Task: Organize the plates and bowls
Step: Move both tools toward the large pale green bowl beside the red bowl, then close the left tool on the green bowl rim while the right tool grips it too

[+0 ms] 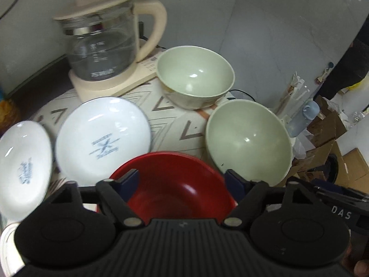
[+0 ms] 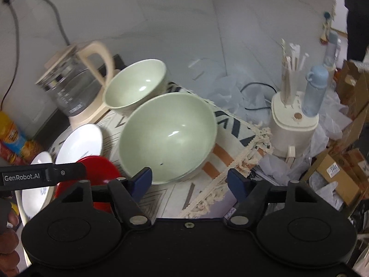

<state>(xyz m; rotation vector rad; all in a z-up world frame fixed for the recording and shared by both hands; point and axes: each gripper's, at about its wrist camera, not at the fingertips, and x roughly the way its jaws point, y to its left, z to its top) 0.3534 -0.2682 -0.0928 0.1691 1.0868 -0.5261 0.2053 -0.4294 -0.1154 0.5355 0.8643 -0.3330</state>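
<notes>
Both grippers are spread wide, holding nothing. The left gripper (image 1: 182,180) hangs over the red bowl (image 1: 175,184) at the near edge of the patterned cloth (image 1: 175,120). The right gripper (image 2: 190,180) sits by the large green bowl (image 2: 168,136) near the cloth's fringed edge — the smaller green bowl (image 2: 136,85) behind it, beside the glass kettle (image 2: 71,85). Two white plates (image 1: 102,136) lie toward the left edge.

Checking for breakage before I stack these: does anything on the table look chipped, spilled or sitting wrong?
No chips or spills show. The near green bowl has a small dark speck inside, near its front wall; whether dirt or a flaw I cannot tell. The far green bowl looks clean, and the red bowl too.
</notes>
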